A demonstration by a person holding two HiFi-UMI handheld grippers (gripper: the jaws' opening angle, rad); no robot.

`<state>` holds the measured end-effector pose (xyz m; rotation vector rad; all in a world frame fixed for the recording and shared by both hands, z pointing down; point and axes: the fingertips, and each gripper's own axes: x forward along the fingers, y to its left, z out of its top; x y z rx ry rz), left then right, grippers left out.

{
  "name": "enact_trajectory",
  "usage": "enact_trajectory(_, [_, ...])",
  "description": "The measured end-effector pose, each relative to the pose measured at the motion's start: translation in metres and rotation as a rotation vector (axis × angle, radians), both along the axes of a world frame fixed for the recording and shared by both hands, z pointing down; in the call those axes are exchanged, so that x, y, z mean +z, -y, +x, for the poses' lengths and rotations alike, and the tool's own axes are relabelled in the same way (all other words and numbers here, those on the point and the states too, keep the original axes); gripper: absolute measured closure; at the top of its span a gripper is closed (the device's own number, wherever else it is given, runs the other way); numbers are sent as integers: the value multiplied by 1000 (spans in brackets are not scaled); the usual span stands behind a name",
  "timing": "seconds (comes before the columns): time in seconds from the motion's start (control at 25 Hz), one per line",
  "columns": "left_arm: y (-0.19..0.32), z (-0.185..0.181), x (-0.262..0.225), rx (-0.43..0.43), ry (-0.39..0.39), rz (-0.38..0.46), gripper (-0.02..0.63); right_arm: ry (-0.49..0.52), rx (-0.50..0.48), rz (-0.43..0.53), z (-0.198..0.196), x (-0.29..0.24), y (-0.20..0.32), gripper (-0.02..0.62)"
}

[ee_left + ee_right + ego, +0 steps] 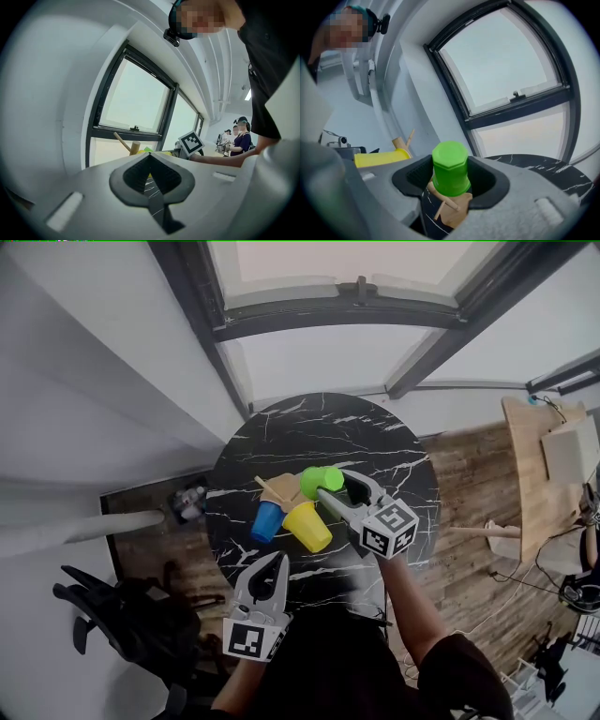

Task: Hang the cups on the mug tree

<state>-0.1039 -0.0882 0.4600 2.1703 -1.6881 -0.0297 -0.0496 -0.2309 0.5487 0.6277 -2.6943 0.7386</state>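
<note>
— How many cups?

— Three: one green cup [322, 479] [450, 171], one yellow cup [307, 526] [377, 158], one blue cup [267, 521]. All clustered around a single wooden mug tree [281, 488], near the middle of one round black marble table [309, 427].

— And grippers?

— Two, each with one marker cube. Right gripper [330, 482] [450, 159]: reaching in from the right, gripping the green cup between widely spread jaws, with pads pressed against either side. Left gripper [279, 556] [150, 154]: low over the near edge of the table, well apart from the cups, with jaws fully together and nothing between them.

— Where exactly is the green one?

— On the far right side of the tree, just beside it, with its flat base turned up toward the right gripper's camera. Directly above a wooden part of the tree and two short pegs. Touching a peg or not: cannot tell.

— The other two?

— Side by side on the near side of the tree, blue to the left, yellow to the right, both tilted away from the post. From the right gripper view, yellow lying sideways at the height of the post's top, next to one slanting peg. Pegs beneath them hidden.

— Anything else worth counting?

— One window beyond the table, with one handle on its frame. One black office chair [122, 615] on the floor at the left. Two people far off in the left gripper view.
</note>
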Motion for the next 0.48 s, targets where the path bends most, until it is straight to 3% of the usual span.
enact_trajectory(0.48, [-6, -4, 9, -3, -6, -20, 605, 115, -81, -165, -19, 31, -14, 364])
